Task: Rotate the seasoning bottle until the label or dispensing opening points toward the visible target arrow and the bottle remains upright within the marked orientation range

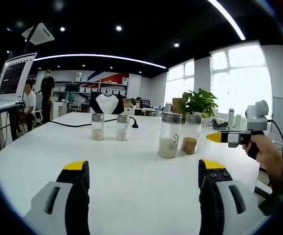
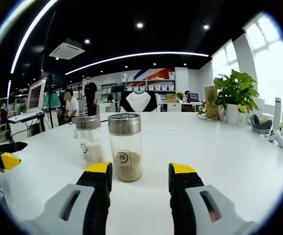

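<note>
Two glass seasoning bottles with metal lids stand upright close together on the white table point(image 1: 131, 196). One holds pale grains point(image 1: 169, 135), the other brown grains point(image 1: 191, 133). In the right gripper view the brown-grain bottle point(image 2: 125, 147) stands just beyond my right gripper point(image 2: 141, 171), centred on the gap between its wide-open jaws, label facing me. The pale one point(image 2: 88, 139) is behind it to the left. My left gripper point(image 1: 143, 169) is open over bare table, well short of the bottles. The right gripper point(image 1: 213, 137) reaches in beside the bottles, held by a hand point(image 1: 266, 152).
Two smaller bottles point(image 1: 97, 127) point(image 1: 123, 127) stand farther back, with a black cable point(image 1: 73, 124) behind them. A potted plant point(image 1: 200, 102) sits at the far table edge. A monitor point(image 1: 15, 76) and people are at the left. My left gripper point(image 2: 8, 157) shows at the left edge.
</note>
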`<state>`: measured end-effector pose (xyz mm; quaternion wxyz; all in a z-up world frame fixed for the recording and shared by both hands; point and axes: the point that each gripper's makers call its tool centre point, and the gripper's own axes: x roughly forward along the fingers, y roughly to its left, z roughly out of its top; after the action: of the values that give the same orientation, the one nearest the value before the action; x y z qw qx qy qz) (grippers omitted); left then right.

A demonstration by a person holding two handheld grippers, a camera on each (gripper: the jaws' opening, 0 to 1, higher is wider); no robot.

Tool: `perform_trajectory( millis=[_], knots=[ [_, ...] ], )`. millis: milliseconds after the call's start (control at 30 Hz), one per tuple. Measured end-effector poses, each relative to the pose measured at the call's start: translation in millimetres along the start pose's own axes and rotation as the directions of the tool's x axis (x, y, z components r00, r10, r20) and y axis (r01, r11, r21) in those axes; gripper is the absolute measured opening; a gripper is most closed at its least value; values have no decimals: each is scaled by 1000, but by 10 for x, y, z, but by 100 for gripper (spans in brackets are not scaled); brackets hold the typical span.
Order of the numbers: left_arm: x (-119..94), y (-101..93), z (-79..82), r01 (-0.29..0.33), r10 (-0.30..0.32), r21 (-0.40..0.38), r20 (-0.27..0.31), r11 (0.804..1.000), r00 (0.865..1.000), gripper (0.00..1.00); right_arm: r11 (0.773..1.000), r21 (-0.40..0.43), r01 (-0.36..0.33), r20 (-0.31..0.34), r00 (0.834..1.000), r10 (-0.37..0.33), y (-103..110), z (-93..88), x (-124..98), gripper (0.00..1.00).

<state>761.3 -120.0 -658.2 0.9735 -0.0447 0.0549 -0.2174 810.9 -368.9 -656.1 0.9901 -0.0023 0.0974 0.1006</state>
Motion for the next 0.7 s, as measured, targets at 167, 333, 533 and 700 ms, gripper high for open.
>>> perform_trajectory(
  millis=[167,333,533,700],
  knots=[
    [8,-18,-1,3,-3,-1,2,1000,1000,97,1000,-4,-4,8,1000,4,16,-14,-78,46],
    [9,-31,5,5,-5,2,4,1000,1000,97,1000,-11,0,21,1000,0,9,-15,-154,47],
    [13,-34,8,4,-4,5,4,1000,1000,97,1000,-19,3,24,1000,-3,3,-44,-237,48],
    [16,-32,16,2,-2,10,5,1000,1000,97,1000,-21,-2,28,1000,3,8,-38,-263,48]
  ],
)
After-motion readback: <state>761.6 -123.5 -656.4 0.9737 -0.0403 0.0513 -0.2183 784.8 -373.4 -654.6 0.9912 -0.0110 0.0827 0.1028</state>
